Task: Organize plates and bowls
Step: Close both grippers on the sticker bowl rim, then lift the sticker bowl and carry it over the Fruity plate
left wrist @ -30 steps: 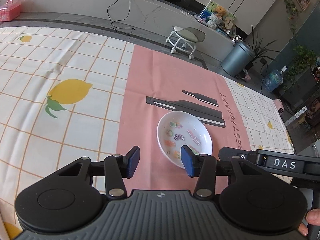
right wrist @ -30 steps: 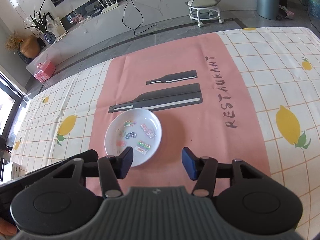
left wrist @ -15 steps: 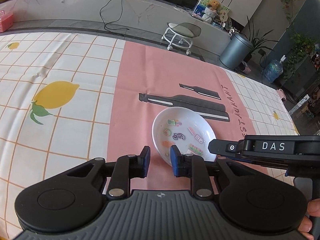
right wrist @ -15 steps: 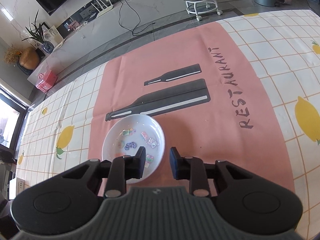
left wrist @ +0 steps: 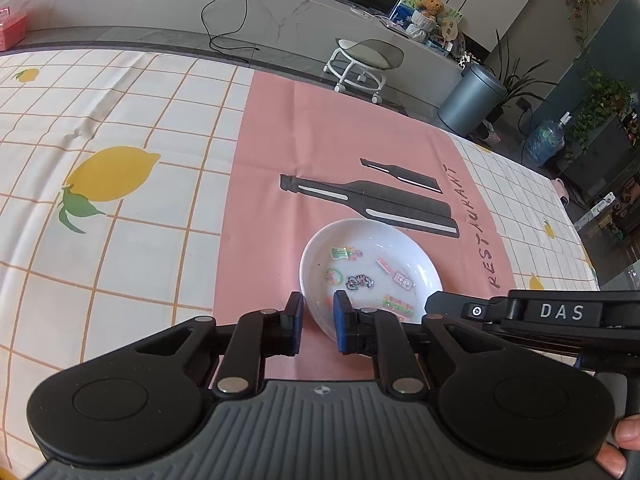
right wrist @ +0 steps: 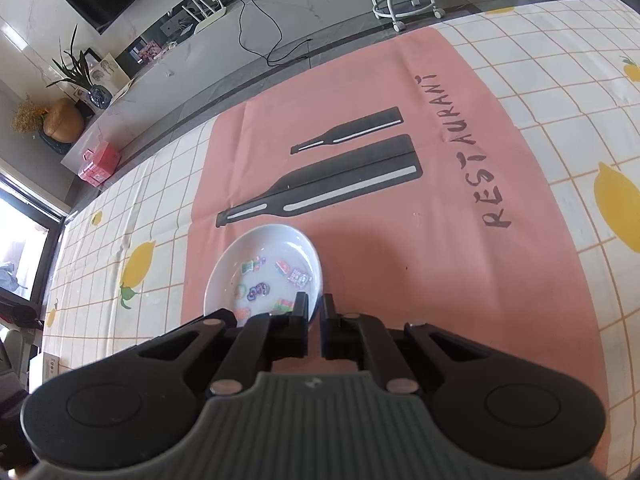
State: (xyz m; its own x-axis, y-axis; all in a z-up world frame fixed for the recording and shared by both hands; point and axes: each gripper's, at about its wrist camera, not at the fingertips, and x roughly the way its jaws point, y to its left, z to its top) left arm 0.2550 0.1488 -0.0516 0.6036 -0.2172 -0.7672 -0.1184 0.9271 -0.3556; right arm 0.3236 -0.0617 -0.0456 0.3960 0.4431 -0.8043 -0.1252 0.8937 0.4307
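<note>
Underneath, checked lemon tablecloth (left wrist: 120, 240); wheeled stool (left wrist: 362, 64) beyond.

The black two-finger left gripper (left wrist: 317, 322), with blue pads (left wrist: 339, 320), tilts downward, its jaws closing astride a rim. The black right gripper (right wrist: 314, 322) tilts down likewise, jaws clamped narrowly. A person's fingertips (left wrist: 624, 438) grip a handle at lower right
</note>
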